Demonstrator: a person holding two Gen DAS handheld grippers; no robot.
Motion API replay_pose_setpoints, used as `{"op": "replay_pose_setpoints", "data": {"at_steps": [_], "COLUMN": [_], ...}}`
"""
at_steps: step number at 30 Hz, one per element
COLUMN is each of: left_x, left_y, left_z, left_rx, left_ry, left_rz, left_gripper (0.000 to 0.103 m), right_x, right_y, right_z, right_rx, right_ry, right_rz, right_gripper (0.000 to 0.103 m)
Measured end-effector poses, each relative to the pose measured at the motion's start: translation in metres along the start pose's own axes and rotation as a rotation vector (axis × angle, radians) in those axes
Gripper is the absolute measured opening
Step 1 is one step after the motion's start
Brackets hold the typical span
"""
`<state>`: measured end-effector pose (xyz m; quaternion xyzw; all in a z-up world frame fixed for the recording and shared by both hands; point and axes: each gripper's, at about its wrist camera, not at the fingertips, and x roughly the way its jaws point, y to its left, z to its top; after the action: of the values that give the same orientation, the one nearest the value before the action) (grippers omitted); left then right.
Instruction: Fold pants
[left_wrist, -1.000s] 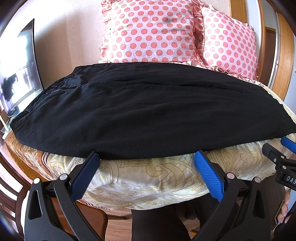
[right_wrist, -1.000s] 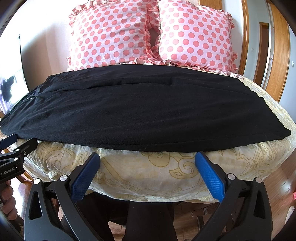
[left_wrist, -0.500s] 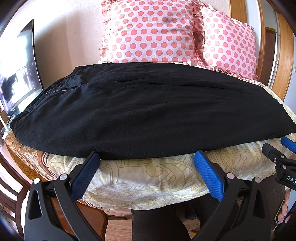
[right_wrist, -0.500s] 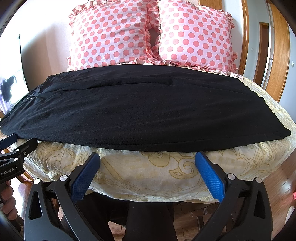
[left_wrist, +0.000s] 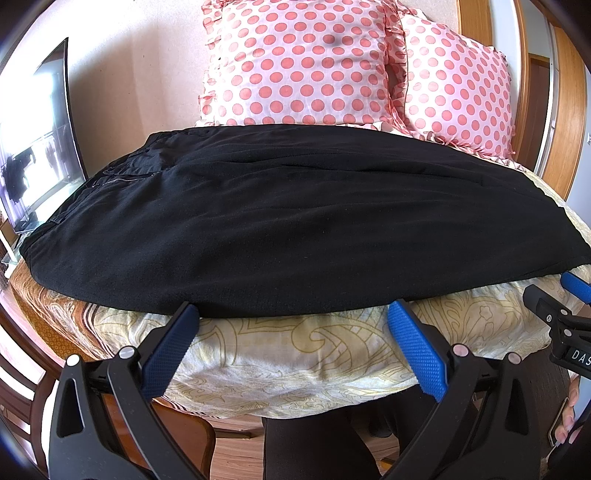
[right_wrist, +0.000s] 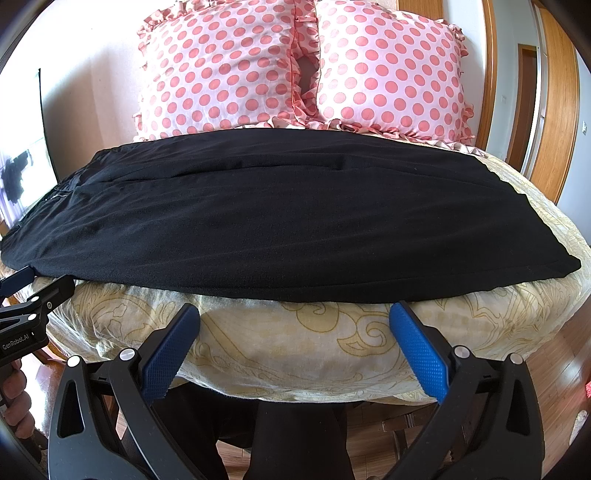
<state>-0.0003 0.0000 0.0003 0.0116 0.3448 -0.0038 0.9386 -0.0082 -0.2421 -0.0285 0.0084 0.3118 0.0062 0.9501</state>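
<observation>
Bedspread (left_wrist: 295, 354) edge beneath pants (left_wrist: 295, 221)

My left gripper (left_wrist: 291, 314), jaws wide apart, hovers at 6 o'clock just short of the black pants (left_wrist: 295, 221) spread across the patterned bedcover (left_wrist: 295, 354). Two polka-dot pillows (left_wrist: 299, 62) stand at 12 o'clock; my right gripper (left_wrist: 557, 295) enters at 4 o'clock.
</observation>
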Motion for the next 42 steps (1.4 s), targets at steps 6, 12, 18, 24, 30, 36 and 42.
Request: {"op": "replay_pose_setpoints", "data": {"at_steps": [6, 12, 18, 24, 30, 36, 42], "left_x": [0.000, 0.000, 0.000, 0.000, 0.000, -0.004, -0.025], "left_y": [0.000, 0.000, 0.000, 0.000, 0.000, 0.007, 0.021], "left_z": [0.000, 0.000, 0.000, 0.000, 0.001, 0.005, 0.030], "left_rx": [0.000, 0.000, 0.000, 0.000, 0.002, 0.028, 0.023], "left_ry": [0.000, -0.001, -0.001, 0.000, 0.007, 0.039, -0.027], "left_rz": [0.000, 0.000, 0.000, 0.000, -0.002, -0.041, -0.063], "left_gripper": [0.101, 0.101, 0.101, 0.101, 0.101, 0.101, 0.101], "right_x": [0.000, 0.000, 0.000, 0.000, 0.002, -0.007, -0.028], "right_y": [0.000, 0.000, 0.000, 0.000, 0.001, -0.023, -0.075], "right_z": [0.000, 0.000, 0.000, 0.000, 0.002, 0.007, 0.054], "right_rx": [0.000, 0.000, 0.000, 0.000, -0.013, -0.010, 0.027], "right_ry": [0.000, 0.000, 0.000, 0.002, 0.017, 0.009, -0.099], "right_rz": [0.000, 0.000, 0.000, 0.000, 0.010, 0.135, 0.029], "right_gripper": [0.102, 0.102, 0.102, 0.102, 0.102, 0.102, 0.102]}}
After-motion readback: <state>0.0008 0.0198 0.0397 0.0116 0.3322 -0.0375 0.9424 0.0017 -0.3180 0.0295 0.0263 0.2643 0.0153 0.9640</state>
